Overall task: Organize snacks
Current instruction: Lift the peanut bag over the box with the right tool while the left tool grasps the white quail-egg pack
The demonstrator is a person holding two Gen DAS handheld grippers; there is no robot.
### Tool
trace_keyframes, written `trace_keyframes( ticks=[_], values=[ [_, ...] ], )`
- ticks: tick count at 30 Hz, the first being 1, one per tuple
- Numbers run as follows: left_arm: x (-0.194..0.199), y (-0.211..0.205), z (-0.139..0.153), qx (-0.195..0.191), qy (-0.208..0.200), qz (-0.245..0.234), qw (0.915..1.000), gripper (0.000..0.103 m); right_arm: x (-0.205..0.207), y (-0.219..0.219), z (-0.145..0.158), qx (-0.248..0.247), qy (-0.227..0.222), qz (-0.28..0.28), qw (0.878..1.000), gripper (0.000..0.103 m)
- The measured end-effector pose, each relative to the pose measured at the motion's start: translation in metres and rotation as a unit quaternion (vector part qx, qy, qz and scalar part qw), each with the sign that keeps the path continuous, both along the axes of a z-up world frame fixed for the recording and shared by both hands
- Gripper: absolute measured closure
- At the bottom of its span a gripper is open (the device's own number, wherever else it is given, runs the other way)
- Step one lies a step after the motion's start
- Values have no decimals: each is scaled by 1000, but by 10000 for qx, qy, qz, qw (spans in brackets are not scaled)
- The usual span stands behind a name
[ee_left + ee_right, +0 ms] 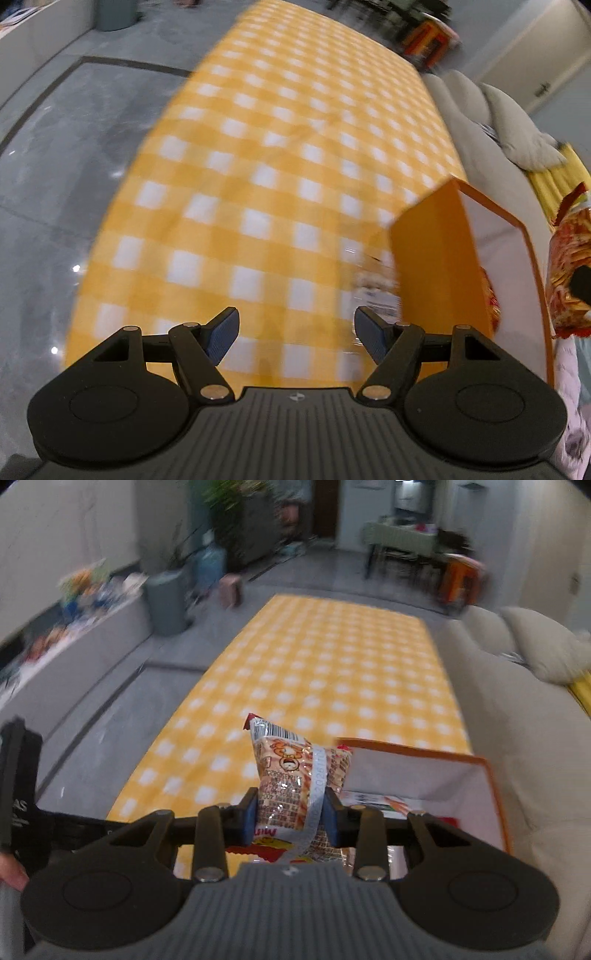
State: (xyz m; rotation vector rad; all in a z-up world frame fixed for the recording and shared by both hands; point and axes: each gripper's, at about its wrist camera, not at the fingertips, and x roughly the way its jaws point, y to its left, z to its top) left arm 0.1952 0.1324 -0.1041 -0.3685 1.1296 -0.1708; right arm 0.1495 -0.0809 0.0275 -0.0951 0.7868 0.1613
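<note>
Left gripper [295,334]: jaws spread wide, nothing between the pads, hanging over the near end of the yellow checked tablecloth [266,177].
Left view, box [436,258]: orange, white inside, standing at the near right corner of the table, just right of the right finger, mouth facing up and away to the right.
Left view, clear wrapper [376,288]: blurred packet lying on the cloth against the box's left wall, just ahead of the right finger; contents too smeared to read.
Left view, snack bag [569,266]: red and orange, held up beyond the box's far right rim.
Right gripper [290,814]: blue pads clamped on the lower half of a snack bag [295,771], bag standing up out of the jaws.
Right view, bag axis: long side pointing up and away from the jaws, tilted slightly left, barcode end on top.
Right view, box [491,786]: open top showing, lying just right of and below the held bag; more printed packets [384,801] already inside.
Right view, hand [11,875]: part of a hand at the left edge beside the other gripper's black body.
Key relation: box mouth to the right of the held bag and lower; right hand nearer to it, so likely a short carry rightward, then a drop.
Risk: bag's upright top could catch the box's near rim if lowered too early.
</note>
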Motion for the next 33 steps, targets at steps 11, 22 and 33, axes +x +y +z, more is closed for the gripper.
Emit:
trace_keyframes(
  ticks=[11,22,33],
  values=[
    [25,-101,-39,701,-288,-1140,9906,19,-21,-103,-17,1146,-161,-1019,9880,69],
    [30,-100,-65,762,-385,-734,9936,32,-13,-129,-34,1544,69,-1084,9820,69],
    [32,-59,-60,734,10,-177,9971,49,-14,-131,-33,1633,117,-1081,9806,69]
  ],
)
